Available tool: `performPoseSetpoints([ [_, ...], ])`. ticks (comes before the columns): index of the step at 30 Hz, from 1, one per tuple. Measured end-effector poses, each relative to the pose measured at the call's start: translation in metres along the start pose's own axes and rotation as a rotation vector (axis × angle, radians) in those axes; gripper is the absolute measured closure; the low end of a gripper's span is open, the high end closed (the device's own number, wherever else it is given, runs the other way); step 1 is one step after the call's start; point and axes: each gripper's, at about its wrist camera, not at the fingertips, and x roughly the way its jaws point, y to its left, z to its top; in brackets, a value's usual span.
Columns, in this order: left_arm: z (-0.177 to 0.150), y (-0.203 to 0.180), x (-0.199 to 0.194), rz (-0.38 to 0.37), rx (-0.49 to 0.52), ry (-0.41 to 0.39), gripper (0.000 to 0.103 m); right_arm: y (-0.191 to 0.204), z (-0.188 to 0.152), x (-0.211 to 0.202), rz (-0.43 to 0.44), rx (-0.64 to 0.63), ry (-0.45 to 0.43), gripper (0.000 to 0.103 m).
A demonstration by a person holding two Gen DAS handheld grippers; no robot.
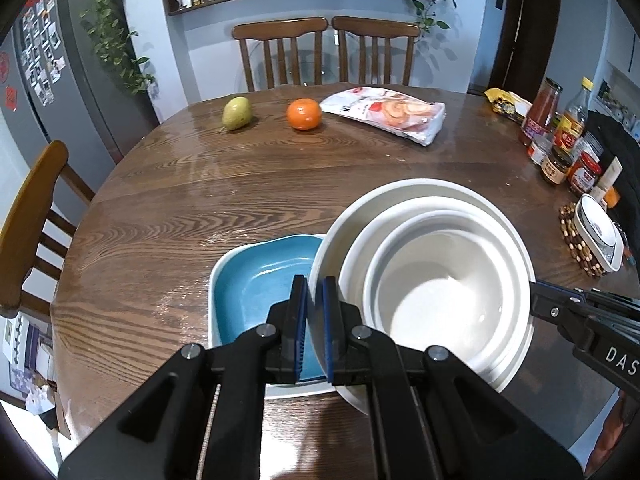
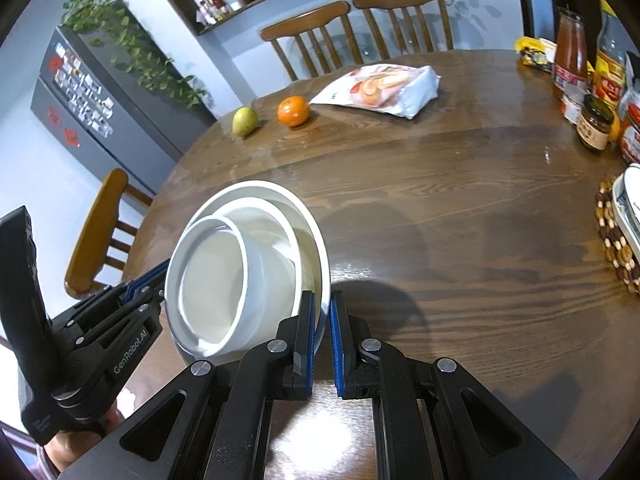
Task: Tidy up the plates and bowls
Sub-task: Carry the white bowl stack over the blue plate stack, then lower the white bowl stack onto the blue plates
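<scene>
While both of your grippers pinch the white stack, it hangs tilted just above the wooden surface (image 1: 200, 184). Your left gripper (image 1: 316, 304) has its jaws clamped on the left rim of the large white plate (image 1: 420, 190); your right gripper (image 2: 323, 320) has its jaws clamped on the opposite rim of that same plate. Nested in the plate: a mid-size white bowl (image 1: 432, 205), and inside that a smaller white bowl (image 1: 440, 280). In the right wrist view the small bowl has slid toward the low, left side of the stack. Blue square dish (image 1: 256, 284) sits flat on the surface, directly under and left of the stack's left edge; can't tell if they touch. Far side of the surface: pear (image 1: 237, 113), orange (image 1: 304, 114), snack bag (image 1: 386, 114), all well apart from the stack. Jars and bottles (image 1: 560, 140) line the right edge, with a white dish on a beaded trivet (image 1: 576, 240) near them.
</scene>
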Motion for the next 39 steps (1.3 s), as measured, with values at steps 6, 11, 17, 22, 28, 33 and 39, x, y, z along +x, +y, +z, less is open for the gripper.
performPoseSetpoints([
  [6,-0.001,0.018,0.000,0.021,-0.031,0.001,0.101,0.017,0.003,0.010,0.012,-0.031,0.015,0.092],
  [11,-0.003,0.036,0.001,0.049,-0.059,0.010,0.100,0.031,0.007,0.020,0.029,-0.058,0.029,0.092],
  [17,-0.003,0.054,0.004,0.085,-0.084,0.019,0.101,0.047,0.012,0.037,0.054,-0.084,0.052,0.092],
  [22,-0.004,0.068,0.011,0.102,-0.114,0.039,0.100,0.056,0.016,0.051,0.068,-0.103,0.077,0.092],
  [28,-0.007,0.080,0.021,0.116,-0.142,0.067,0.100,0.065,0.017,0.068,0.076,-0.118,0.109,0.092],
  [33,-0.006,0.084,0.031,0.120,-0.149,0.090,0.100,0.066,0.020,0.078,0.075,-0.119,0.130,0.092],
  [39,-0.005,0.083,0.039,0.119,-0.147,0.114,0.100,0.062,0.021,0.088,0.073,-0.099,0.155,0.092],
])
